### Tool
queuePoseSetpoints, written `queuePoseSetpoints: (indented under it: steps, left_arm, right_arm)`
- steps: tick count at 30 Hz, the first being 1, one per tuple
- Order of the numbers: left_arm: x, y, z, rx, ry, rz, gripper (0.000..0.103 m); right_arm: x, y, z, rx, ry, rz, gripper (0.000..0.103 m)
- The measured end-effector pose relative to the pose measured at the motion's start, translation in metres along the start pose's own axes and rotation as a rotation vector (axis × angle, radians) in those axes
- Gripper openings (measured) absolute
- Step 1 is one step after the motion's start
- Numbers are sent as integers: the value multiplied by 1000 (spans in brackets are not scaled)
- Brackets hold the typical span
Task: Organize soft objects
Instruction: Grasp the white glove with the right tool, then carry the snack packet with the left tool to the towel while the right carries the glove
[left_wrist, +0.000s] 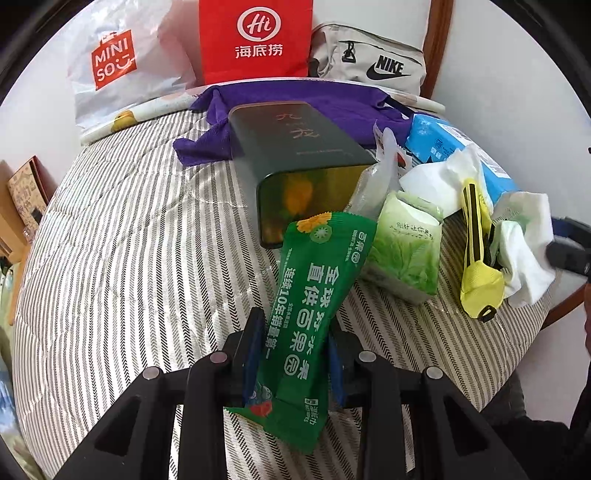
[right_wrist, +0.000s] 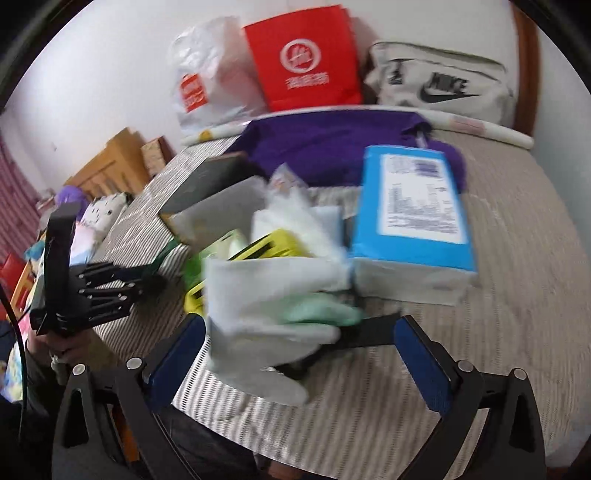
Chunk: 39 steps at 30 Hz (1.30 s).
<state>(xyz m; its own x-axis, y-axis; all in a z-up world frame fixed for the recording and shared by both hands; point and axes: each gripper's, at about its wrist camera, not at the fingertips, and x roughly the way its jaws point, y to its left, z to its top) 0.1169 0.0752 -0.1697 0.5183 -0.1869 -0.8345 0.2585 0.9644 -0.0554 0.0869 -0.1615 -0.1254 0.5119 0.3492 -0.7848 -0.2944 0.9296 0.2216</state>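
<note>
Left wrist view: at the upper left of the frame a white MINISO bag (left_wrist: 110, 70) leans on the wall, then a red paper bag (left_wrist: 255, 40) and a grey Nike pouch (left_wrist: 369, 59). Below them, on the striped bed (left_wrist: 129, 240), a purple cloth (left_wrist: 332, 103) lies under a dark tin (left_wrist: 295, 155) tipped on its side. At the lower centre the left claw (left_wrist: 295, 354) is clamped on a green wet-wipes pack (left_wrist: 314, 302), which sticks up from between its blue pads towards the tin's open mouth. Just right of it lie a pale green tissue pack (left_wrist: 402, 251), a yellow utility knife (left_wrist: 478, 266), crumpled white tissues (left_wrist: 524, 254) and a blue tissue box (left_wrist: 461, 155).

Right wrist view, blurred: the right claw (right_wrist: 301, 354) at the bottom stands wide apart, with the white tissues between its blue pads; I cannot tell whether they touch.
</note>
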Motion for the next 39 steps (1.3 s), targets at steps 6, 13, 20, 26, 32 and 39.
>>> queuePoseSetpoints:
  steps: [6,13,20,26,32,39]
  left_arm:
    - [1,-1,0,-33,2,3,30]
    - [-3,-2,-2,-82,-15,-1,29]
    - [-7,-4,-4,-124,-18,21,29]
    - [-10,-13,-5,-145,-12,25,29]
    - [-7,-17,-10,-172,3,46,29]
    - [-13,-15,-7,-199,2,70,29]
  right_arm:
    - [26,9,-2,-25,64,30,44]
    - [-6,1,-6,-46,-8,46,13]
    - [-38,-33,-14,-7,-55,-37,13]
    - [-38,-58,-28,23,-12,-124,13]
    - [-18,-69,-39,32,32,-121,13]
    - [-28,-70,-31,31,8,-82,13]
